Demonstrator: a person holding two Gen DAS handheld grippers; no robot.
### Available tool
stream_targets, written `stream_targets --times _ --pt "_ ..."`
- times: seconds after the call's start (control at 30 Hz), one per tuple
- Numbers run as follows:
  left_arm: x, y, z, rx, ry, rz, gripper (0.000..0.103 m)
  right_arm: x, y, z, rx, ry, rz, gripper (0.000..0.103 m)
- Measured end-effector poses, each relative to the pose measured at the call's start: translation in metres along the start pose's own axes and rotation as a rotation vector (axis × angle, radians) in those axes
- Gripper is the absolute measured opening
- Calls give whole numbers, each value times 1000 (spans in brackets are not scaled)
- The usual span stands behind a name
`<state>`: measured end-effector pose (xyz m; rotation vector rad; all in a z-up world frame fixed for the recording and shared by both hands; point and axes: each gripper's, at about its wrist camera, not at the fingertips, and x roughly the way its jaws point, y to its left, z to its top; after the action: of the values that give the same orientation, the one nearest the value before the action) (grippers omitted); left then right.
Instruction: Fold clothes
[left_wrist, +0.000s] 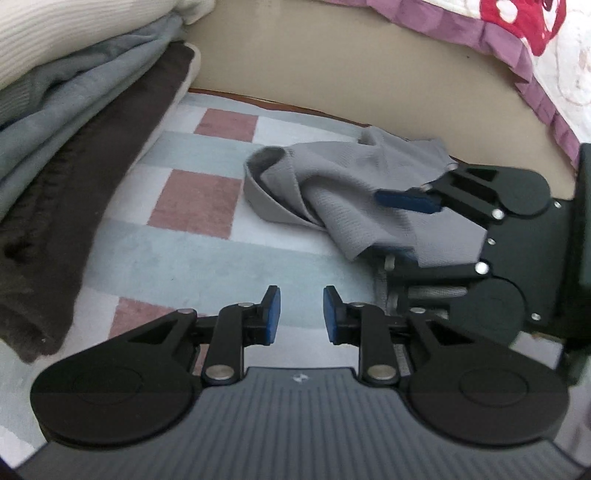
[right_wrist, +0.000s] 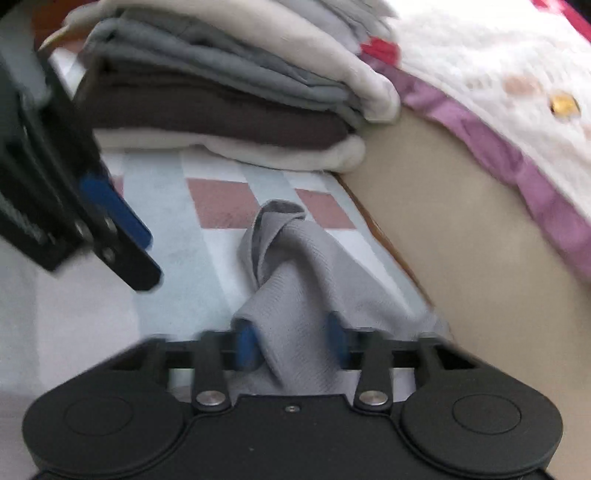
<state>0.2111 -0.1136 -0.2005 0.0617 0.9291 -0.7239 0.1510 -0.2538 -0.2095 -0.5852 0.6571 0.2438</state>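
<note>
A stack (right_wrist: 229, 96) of folded clothes is seen done. Near it on the bed (left_wrist: 177, 258), a crumpled grey garment (left_wrist: 332, 192) is gripped by the right tongs (right_wrist: 291, 343), still unfolded. The left tongs (left_wrist: 301, 314) are held apart, empty.

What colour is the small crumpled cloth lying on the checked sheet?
Plain grey cloth; it shows best in the left wrist view.

Checked bedsheet (left_wrist: 207, 254), grey garment (left_wrist: 332, 188), folded stack (left_wrist: 74, 122)
</note>
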Motion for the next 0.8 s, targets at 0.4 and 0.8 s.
stream_targets --times 0.4,0.8 --pt "1 -16 7 29 -3 -38 26 14 -159 -122 1546 -3 367 6" --pt "59 14 35 -508 11 -175 60 8 -121 -116 1457 -39 508 6"
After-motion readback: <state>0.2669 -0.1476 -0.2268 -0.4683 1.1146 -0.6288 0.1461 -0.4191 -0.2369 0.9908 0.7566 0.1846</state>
